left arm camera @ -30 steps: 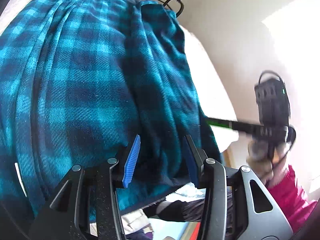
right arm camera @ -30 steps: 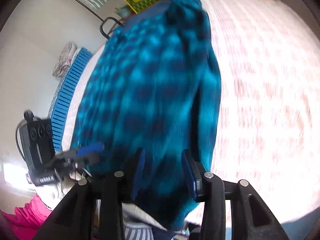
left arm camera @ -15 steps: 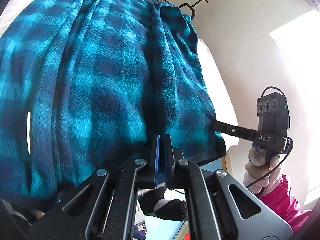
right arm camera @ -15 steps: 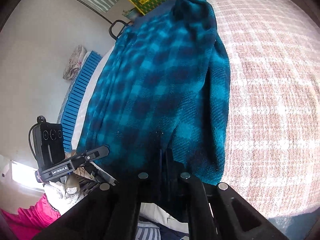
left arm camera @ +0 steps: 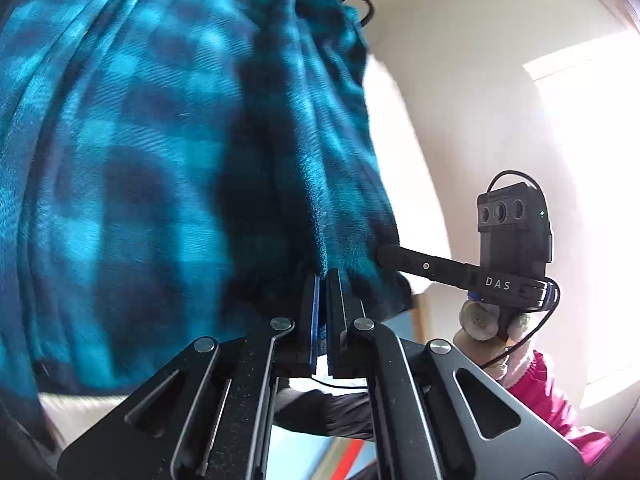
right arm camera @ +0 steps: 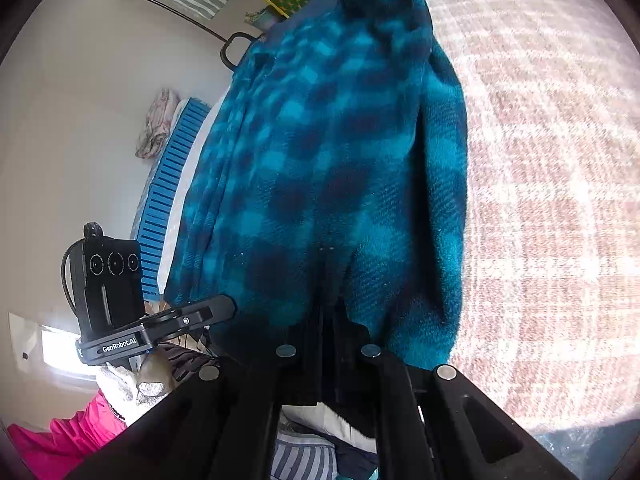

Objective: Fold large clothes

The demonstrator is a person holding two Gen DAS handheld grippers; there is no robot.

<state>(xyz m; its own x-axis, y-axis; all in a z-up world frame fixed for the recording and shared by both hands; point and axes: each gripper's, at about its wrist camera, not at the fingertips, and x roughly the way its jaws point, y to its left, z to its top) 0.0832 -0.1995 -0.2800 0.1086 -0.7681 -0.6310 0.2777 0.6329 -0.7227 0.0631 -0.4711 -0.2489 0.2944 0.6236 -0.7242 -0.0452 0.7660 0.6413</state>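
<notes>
Plaid fleece garment [left arm camera: 168,152]: soft, bulky, floppy; near hem at 6 o'clock best hold. Left gripper [left arm camera: 322,280], right gripper [right arm camera: 326,256] fingers clamped shut on hem.

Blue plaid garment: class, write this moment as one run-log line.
left gripper shut on blue plaid garment hem | right gripper shut on hem | garment lies on bedspread

White letters "DAS" stand on the side of the right tool [left arm camera: 390,258], seen from the left wrist. "GenRobot.AI" stands in white on the side of the left tool [right arm camera: 224,306], seen from the right wrist.
</notes>
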